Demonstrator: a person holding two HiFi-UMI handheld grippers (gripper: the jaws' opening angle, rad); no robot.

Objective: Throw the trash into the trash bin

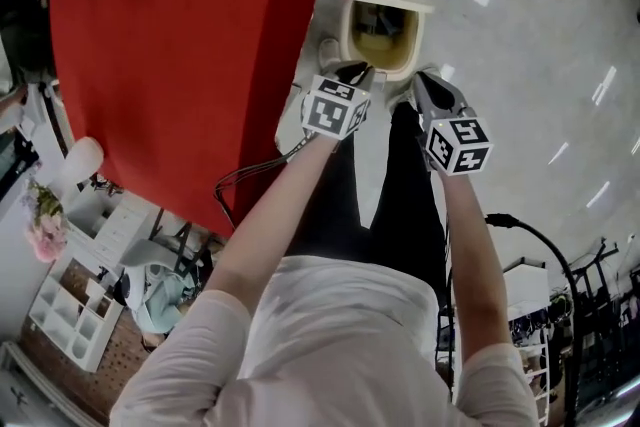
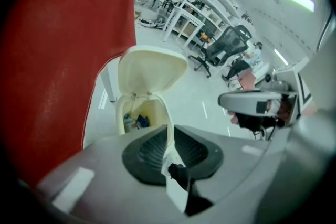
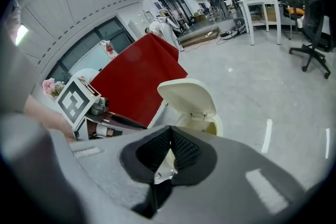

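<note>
A cream trash bin [image 1: 352, 43] stands on the floor with its lid [image 2: 152, 68] flipped up; several bits of trash [image 2: 134, 122], some blue, lie inside. Both grippers hover side by side just above and in front of its mouth. My left gripper [image 1: 355, 72] points down at the bin [image 2: 126, 108], its jaws drawn almost together with only a thin pale slit between the pads [image 2: 149, 152] and nothing clearly held. My right gripper [image 1: 424, 81] is shut, its tips meeting [image 3: 169, 134] just below the bin [image 3: 206, 124]. Each gripper shows in the other's view.
A table under a red cloth [image 1: 180, 45] stands close on the bin's left. A dark cable [image 1: 245, 180] runs along the floor by the person's legs. Office chairs [image 2: 226, 50], shelving and white tables [image 3: 262, 5] stand far off across the pale floor.
</note>
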